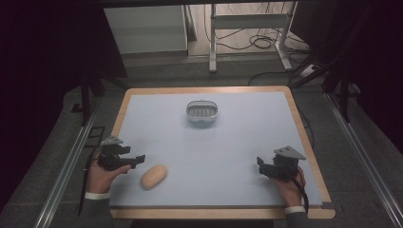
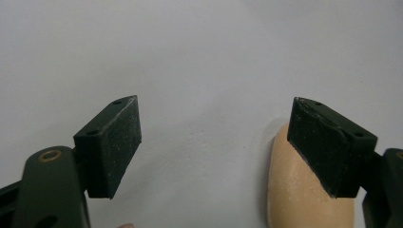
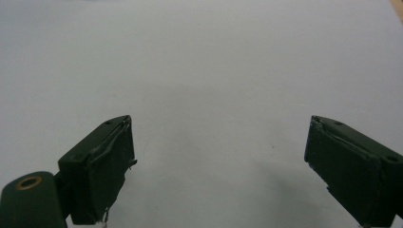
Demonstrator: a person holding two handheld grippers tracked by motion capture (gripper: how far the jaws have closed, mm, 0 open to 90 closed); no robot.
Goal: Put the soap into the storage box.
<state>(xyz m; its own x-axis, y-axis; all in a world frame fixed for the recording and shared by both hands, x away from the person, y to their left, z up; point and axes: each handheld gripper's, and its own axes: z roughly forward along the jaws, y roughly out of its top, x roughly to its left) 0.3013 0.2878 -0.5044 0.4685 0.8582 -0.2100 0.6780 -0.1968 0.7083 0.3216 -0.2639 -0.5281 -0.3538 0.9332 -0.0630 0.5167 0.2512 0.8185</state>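
Note:
A tan oval soap bar [image 1: 154,176] lies on the pale blue mat near the front left. My left gripper [image 1: 135,160] is open just left of it, low over the mat. In the left gripper view the soap [image 2: 297,194] sits under the right jaw, outside the gap of the left gripper [image 2: 216,147]. A small grey slotted soap dish [image 1: 202,111] stands at the far middle of the mat. My right gripper [image 1: 260,163] is open near the front right, with bare mat between the jaws of the right gripper [image 3: 221,166].
The blue mat [image 1: 209,147] covers a wooden table [image 1: 313,147] whose edge shows all round. Behind the table stand a white desk frame [image 1: 247,33] and loose cables on the floor. Metal rails [image 1: 66,166] run along both sides.

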